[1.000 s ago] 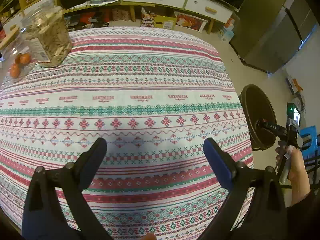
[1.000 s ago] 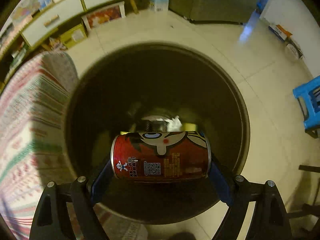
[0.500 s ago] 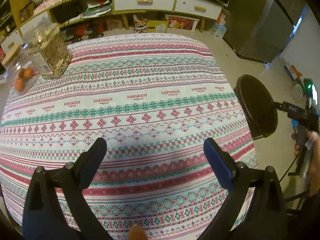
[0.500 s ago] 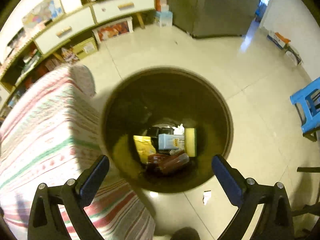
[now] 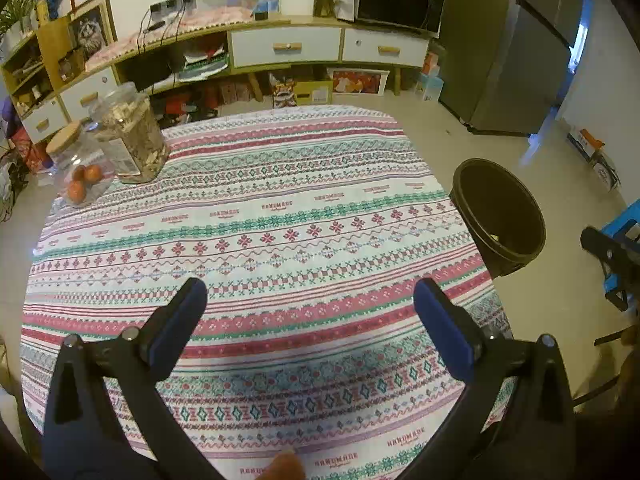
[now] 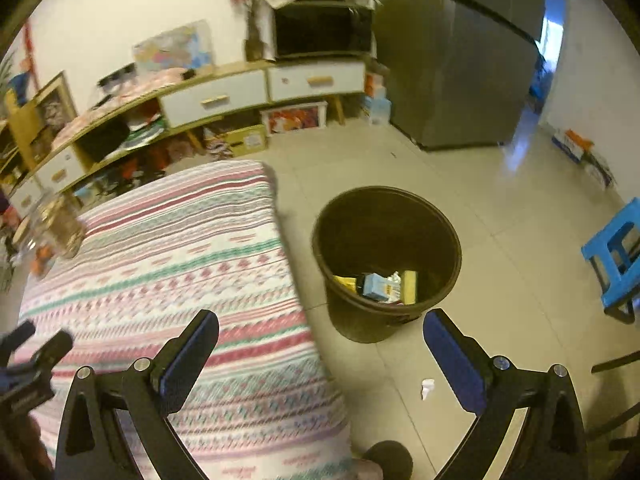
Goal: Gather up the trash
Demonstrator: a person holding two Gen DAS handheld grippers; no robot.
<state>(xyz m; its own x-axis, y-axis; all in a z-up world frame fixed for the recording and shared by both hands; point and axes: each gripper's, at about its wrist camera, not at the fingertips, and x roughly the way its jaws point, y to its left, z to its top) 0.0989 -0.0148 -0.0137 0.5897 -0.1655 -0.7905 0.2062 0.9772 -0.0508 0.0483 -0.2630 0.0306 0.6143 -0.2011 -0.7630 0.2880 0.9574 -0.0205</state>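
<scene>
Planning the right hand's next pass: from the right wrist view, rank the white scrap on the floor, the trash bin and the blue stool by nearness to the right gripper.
1. White scrap, on the floor between the fingers.
2. Trash bin, just beyond it, beside the table.
3. Blue stool, far right.

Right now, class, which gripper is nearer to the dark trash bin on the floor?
Right. The right gripper hangs just short of the trash bin; the left gripper is over the tablecloth, table edge between.

Stood on the floor just right of the tabletop (image 5: pixel 280 216): a bin (image 6: pixel 386 256), with trash (image 6: pixel 380 286) inside. Sat at the tabletop's far left corner: a jar (image 5: pixel 130 140), with a second jar (image 5: pixel 76 172) left of it. Ran along the far wall: a cabinet (image 5: pixel 288 46).
</scene>
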